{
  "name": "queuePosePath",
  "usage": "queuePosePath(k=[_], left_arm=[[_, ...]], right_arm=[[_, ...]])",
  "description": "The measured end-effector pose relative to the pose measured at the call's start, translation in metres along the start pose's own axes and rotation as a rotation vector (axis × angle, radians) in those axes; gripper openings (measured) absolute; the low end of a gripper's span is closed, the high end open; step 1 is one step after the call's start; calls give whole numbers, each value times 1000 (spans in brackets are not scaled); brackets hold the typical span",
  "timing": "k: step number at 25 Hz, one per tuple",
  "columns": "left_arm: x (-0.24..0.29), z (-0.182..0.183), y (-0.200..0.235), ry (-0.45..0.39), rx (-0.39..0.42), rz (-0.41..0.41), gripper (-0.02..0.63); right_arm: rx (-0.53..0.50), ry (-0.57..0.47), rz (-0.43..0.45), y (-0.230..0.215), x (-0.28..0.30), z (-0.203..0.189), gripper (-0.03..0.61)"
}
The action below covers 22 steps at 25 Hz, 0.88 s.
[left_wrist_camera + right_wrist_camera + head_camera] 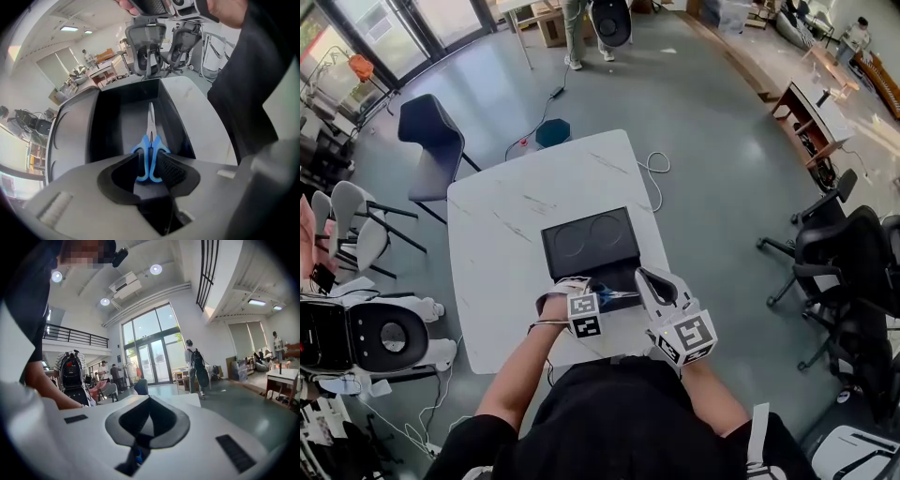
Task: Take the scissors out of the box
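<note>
In the head view a white table (502, 239) bears a black box (623, 276) at its near edge, with the open lid (591, 240) lying flat on the far side of it. The scissors (615, 294) lie inside the box, their blue handles to the left. The left gripper (581, 292) points steeply down over those handles, while the right gripper (644, 274) sits just to the right above the box's near right corner. A dark chair (431, 141) stands off the table's far left corner. In the left gripper view the left gripper (147, 157) has its jaws spread wide, and the blue handles of the scissors (150, 143) stand between the two pads with the blades pointing away along the floor of the box (105, 131). Whether a pad touches a handle cannot be told. The grey lid (70, 140) lies to the left, bare table (201, 117) to the right, and office chairs (146, 47) stand beyond the far edge. In the right gripper view the right gripper (149, 401) looks almost level across the room, its jaw tips meeting with nothing between them. The person's forearm (49, 392) crosses on the left, and another person (194, 366) stands far off near the glass doors (152, 357).
</note>
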<state>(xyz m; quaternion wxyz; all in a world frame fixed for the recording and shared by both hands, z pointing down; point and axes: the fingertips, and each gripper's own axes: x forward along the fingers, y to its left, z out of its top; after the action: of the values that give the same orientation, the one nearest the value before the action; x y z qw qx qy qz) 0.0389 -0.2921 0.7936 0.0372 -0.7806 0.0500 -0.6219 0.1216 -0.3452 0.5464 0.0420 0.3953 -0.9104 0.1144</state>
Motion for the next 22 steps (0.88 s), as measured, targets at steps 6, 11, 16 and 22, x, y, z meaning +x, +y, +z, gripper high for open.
queuePosePath(k=[6,11,16,22], left_arm=[[9,0,-2,18,4,-20,130],[10,-1,-5,7,-37,-53,102],[8,-2,-5,-31,-68,-43,95],[-4,3,-2,-62,-71,-2,92]], right_arm=[[3,2,3,-1,-2,-2,8],[5,5,9,0,-3,-4,8],[5,7,20,4,-2,-4,8],[-1,3,29,6,-1,-3,8]])
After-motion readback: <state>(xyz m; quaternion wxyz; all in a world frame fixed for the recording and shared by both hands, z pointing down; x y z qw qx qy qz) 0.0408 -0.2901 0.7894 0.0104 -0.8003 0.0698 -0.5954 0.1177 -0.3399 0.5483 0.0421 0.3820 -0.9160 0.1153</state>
